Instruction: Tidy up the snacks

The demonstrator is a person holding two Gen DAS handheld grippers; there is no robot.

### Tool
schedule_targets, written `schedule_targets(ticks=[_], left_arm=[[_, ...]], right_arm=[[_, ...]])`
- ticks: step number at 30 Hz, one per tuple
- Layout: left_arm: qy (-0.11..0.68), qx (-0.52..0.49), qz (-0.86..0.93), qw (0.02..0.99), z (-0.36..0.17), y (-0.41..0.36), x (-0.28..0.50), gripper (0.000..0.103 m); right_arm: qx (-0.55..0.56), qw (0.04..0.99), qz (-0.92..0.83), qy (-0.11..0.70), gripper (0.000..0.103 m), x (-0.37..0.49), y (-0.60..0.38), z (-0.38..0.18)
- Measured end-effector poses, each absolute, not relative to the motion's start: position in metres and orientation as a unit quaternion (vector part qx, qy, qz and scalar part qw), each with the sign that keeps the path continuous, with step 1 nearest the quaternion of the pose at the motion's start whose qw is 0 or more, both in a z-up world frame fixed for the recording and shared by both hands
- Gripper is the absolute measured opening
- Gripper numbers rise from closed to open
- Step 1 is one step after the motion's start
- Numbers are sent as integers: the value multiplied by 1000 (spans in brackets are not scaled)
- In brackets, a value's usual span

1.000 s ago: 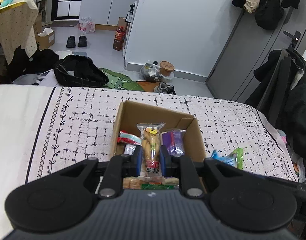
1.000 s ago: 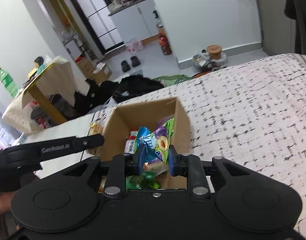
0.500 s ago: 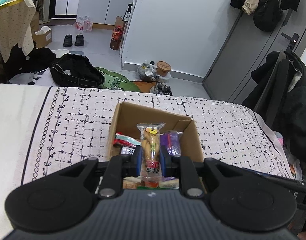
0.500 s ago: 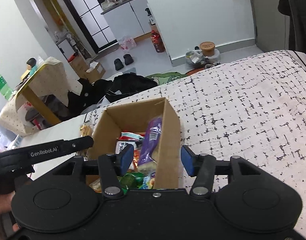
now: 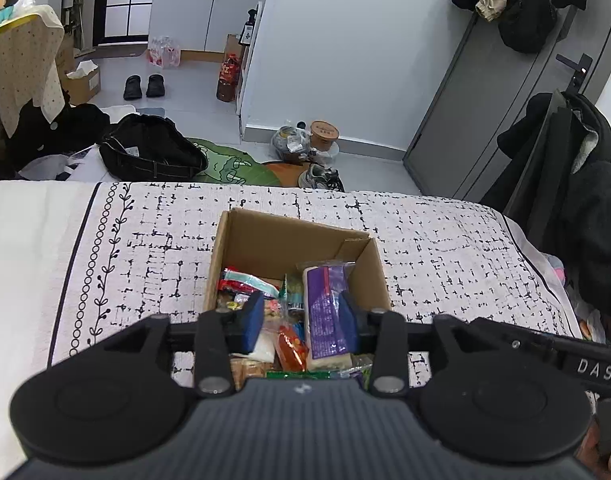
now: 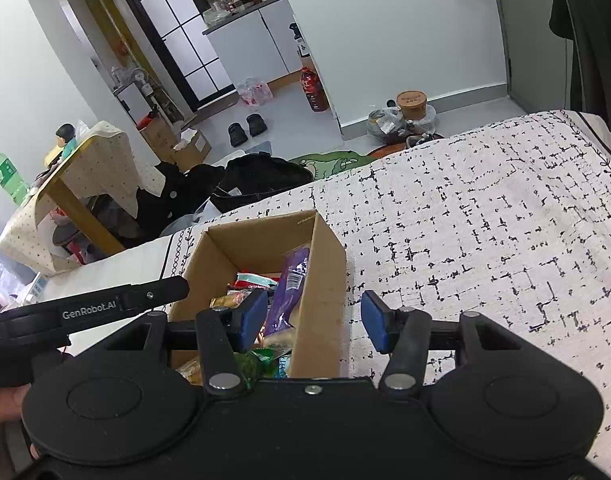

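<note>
Left tongs [image 5: 301, 322] are hanging wide apart and empty over the near end of the cardboard box [image 5: 293, 236] at lower centre of the frame, blue pads flanking the snacks heaped inside. Right tongs [image 6: 313, 322] are also gaping empty, straddling the box's right wall. Between the left pads a purple packet [image 5: 325, 312] is leaning against that wall, long axis running away from the camera. Beyond, the patterned bed [image 5: 153, 256] is stretching bare, so any next snack probably lies out of frame.
</note>
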State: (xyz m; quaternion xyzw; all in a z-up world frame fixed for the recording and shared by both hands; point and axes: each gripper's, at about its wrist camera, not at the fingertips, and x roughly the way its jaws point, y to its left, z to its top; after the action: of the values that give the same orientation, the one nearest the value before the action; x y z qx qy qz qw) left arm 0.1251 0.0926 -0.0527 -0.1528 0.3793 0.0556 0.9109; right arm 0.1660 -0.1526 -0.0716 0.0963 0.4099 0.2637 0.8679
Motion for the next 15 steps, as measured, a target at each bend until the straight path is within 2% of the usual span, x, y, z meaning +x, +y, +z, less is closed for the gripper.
schedule_targets(ticks=[2, 6, 8, 15], left_arm=[[378, -152, 58, 912, -49, 91, 124, 48], [376, -152, 65, 912, -41, 88, 122, 51], [377, -151, 70, 911, -39, 87, 119, 56], [395, -139, 79, 905, -32, 82, 103, 59]], right_arm=[[95, 869, 264, 409, 52, 166, -157, -68], [92, 872, 263, 402, 57, 168, -169, -60], [92, 874, 260, 400, 58, 168, -177, -57], [86, 875, 259, 399, 70, 166, -201, -46]])
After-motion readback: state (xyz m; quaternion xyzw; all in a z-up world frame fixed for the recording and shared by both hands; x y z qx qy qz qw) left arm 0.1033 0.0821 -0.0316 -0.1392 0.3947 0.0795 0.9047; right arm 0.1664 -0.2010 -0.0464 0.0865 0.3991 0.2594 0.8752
